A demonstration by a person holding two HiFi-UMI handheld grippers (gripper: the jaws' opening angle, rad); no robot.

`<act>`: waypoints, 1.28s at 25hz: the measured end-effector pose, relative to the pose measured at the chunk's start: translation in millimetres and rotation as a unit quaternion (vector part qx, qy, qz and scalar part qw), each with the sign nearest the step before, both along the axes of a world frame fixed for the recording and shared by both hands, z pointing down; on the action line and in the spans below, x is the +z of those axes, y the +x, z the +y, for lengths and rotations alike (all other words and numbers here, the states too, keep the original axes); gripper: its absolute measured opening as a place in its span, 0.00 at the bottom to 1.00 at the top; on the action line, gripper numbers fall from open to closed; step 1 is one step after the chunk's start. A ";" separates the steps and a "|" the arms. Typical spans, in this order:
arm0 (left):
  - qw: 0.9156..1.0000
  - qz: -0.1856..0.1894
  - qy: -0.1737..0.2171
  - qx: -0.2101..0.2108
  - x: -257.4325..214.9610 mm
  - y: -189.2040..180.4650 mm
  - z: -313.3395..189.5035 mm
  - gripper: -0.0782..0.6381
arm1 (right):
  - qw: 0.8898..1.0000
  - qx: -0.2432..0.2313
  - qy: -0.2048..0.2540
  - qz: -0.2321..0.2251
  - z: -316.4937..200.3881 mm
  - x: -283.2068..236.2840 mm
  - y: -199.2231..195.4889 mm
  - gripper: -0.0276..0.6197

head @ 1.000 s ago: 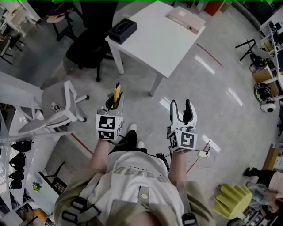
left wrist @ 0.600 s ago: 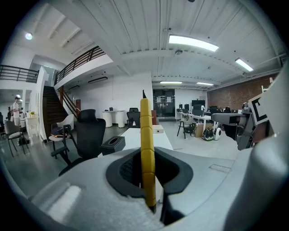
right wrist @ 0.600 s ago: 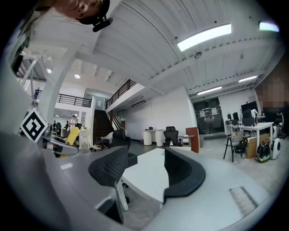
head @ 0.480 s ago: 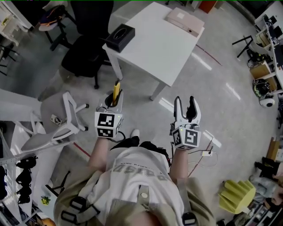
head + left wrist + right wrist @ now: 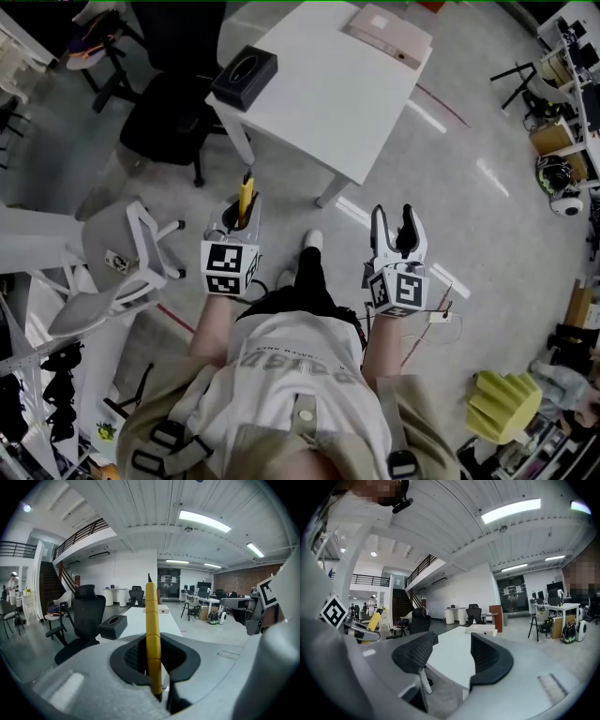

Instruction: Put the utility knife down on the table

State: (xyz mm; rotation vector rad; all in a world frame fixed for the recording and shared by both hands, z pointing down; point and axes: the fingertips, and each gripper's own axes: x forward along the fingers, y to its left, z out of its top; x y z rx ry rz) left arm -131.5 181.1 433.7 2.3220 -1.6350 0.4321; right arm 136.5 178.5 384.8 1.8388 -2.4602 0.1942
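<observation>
My left gripper is shut on the yellow utility knife, which stands upright between the dark pads and sticks out past them toward the white table. My right gripper is open with nothing between its fingers, level with the left one and to its right. Both hang over the grey floor, short of the table's near corner. The knife also shows at the left edge of the right gripper view.
A black tissue box sits on the table's left end and a flat pink box on its far end. A black office chair stands left of the table, a white chair at my left.
Both grippers have moved forward toward the table, and the table now lies closer in the head view. The knife's hold and the right jaws look the same.
</observation>
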 end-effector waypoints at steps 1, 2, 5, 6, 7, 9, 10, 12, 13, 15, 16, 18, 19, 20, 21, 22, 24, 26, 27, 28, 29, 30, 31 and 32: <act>1.000 0.000 -0.002 -0.001 2.2 0.8 -4.0 0.16 | 1.000 0.000 -0.004 0.000 -5.5 2.8 1.7 0.41; 1.000 -0.001 -0.003 -0.003 3.7 2.1 -8.4 0.16 | 1.000 0.000 -0.006 0.000 -11.5 4.8 4.1 0.41; 1.000 -0.005 0.000 -0.008 3.9 6.1 -28.7 0.16 | 1.000 -0.002 -0.002 -0.007 -34.8 4.1 11.5 0.41; 1.000 -0.007 0.002 -0.010 2.4 7.0 -38.0 0.16 | 1.000 -0.004 0.002 -0.010 -44.3 2.1 13.2 0.41; 1.000 -0.008 0.005 -0.012 0.1 8.0 -47.9 0.16 | 1.000 -0.007 0.006 -0.012 -54.2 0.1 14.9 0.41; 1.000 -0.011 0.012 -0.016 -6.9 11.9 -67.8 0.16 | 1.000 -0.011 0.009 -0.014 -74.1 -3.6 19.5 0.41; 1.000 -0.012 0.017 -0.016 -11.1 14.8 -77.4 0.16 | 1.000 -0.014 0.010 -0.015 -84.2 -5.0 22.2 0.41; 0.999 -0.014 0.025 -0.018 -18.3 20.3 -95.8 0.16 | 1.000 -0.022 0.011 -0.017 -104.3 -6.7 26.5 0.41; 0.999 -0.015 0.028 -0.020 -20.6 22.3 -104.5 0.16 | 0.999 -0.027 0.011 -0.018 -113.7 -6.8 27.7 0.41; 0.999 -0.018 0.029 -0.026 -22.9 25.8 -120.5 0.16 | 0.999 -0.041 0.010 -0.018 -130.1 -6.8 29.1 0.41; 0.999 -0.019 0.028 -0.028 -23.5 28.2 -127.2 0.16 | 0.999 -0.049 0.011 -0.018 -137.2 -7.1 29.9 0.41; 0.999 -0.023 0.028 -0.030 -24.8 33.8 -139.0 0.16 | 0.998 -0.067 0.011 -0.017 -150.5 -7.8 32.2 0.41; 0.999 -0.026 0.028 -0.030 -25.3 36.5 -144.8 0.16 | 0.997 -0.076 0.009 -0.017 -157.0 -7.6 33.4 0.41; 0.999 -0.030 0.027 -0.029 -25.1 39.0 -150.4 0.16 | 0.996 -0.084 0.008 -0.016 -163.1 -7.1 34.1 0.41; 0.999 -0.033 0.026 -0.028 -24.1 41.5 -155.6 0.16 | 0.996 -0.093 0.006 -0.014 -168.4 -6.5 34.0 0.41; 0.999 -0.037 0.024 -0.027 -22.4 44.0 -160.4 0.16 | 0.995 -0.103 0.005 -0.011 -173.2 -5.6 33.3 0.41; 0.999 -0.045 0.021 -0.022 -18.0 49.1 -168.5 0.16 | 0.993 -0.121 0.003 -0.003 -180.5 -2.9 31.0 0.41; 0.998 -0.058 0.017 -0.014 -13.4 53.8 -174.4 0.16 | 0.991 -0.135 -0.002 0.002 -184.7 1.7 28.6 0.41; 0.998 -0.065 0.013 -0.010 -10.2 56.2 -176.6 0.16 | 0.990 -0.139 -0.005 0.004 -186.1 4.4 27.7 0.41; 0.997 -0.071 0.007 -0.005 -6.2 58.7 -178.4 0.16 | 0.990 -0.144 -0.010 0.007 -187.4 7.2 26.9 0.41; 0.997 -0.076 0.001 0.000 -1.9 61.3 -180.1 0.16 | 0.989 -0.149 -0.014 0.010 -188.7 9.8 26.0 0.41; 0.997 -0.080 -0.005 0.005 2.5 63.7 -181.8 0.16 | 0.988 -0.154 -0.018 0.013 -189.9 12.2 24.9 0.41; 0.996 -0.084 -0.010 0.011 6.8 66.1 -183.7 0.16 | 0.987 -0.158 -0.021 0.015 -191.1 14.4 23.9 0.41; 0.996 -0.090 -0.015 0.018 10.8 68.3 -185.9 0.16 | 0.987 -0.161 -0.024 0.016 -192.5 16.4 23.0 0.41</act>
